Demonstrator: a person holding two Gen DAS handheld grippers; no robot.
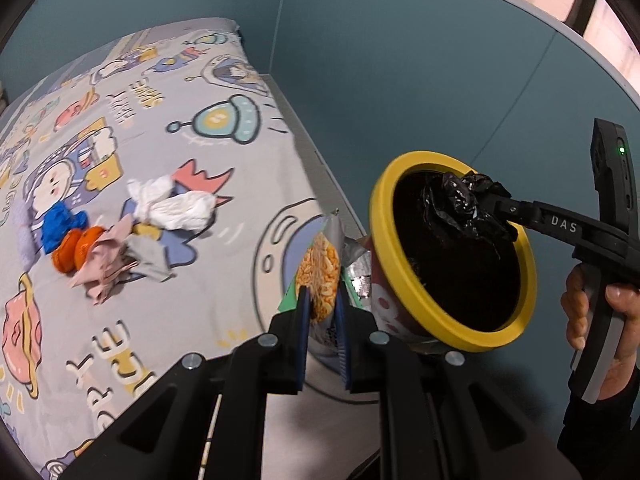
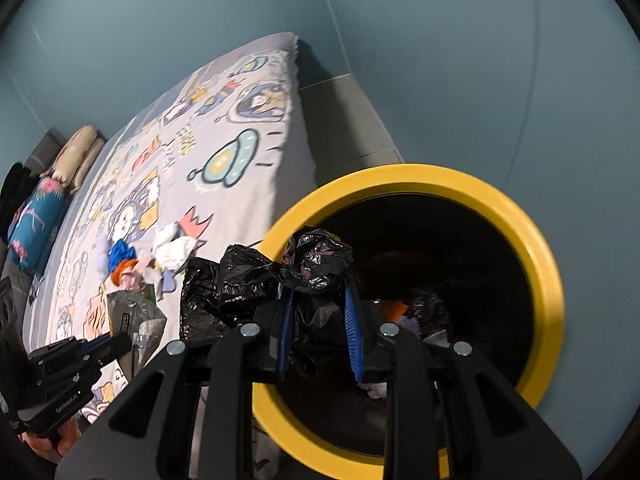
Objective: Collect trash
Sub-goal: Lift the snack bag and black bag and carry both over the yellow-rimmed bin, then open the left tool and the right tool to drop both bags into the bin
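A trash bin with a yellow rim (image 1: pixel 416 300) (image 2: pixel 548 280) stands beside the bed. My left gripper (image 1: pixel 322 312) is shut on a snack wrapper (image 1: pixel 320 276), held left of the bin; the wrapper also shows in the right wrist view (image 2: pixel 136 316). My right gripper (image 2: pixel 320 320) is shut on a crumpled black plastic bag (image 2: pixel 256 284), held over the bin's mouth; the bag (image 1: pixel 460 208) and the right gripper (image 1: pixel 480 204) also show in the left wrist view. Some trash lies inside the bin (image 2: pixel 400 312).
A bed with a cartoon-print sheet (image 1: pixel 160 128) (image 2: pixel 224 128) carries a pile of white tissue (image 1: pixel 172 204), blue cloth (image 1: pixel 60 224), an orange thing (image 1: pixel 76 252) and pink paper (image 1: pixel 104 268). Pillows (image 2: pixel 44 208) lie at the bed's far end. A teal wall (image 1: pixel 400 60) stands behind.
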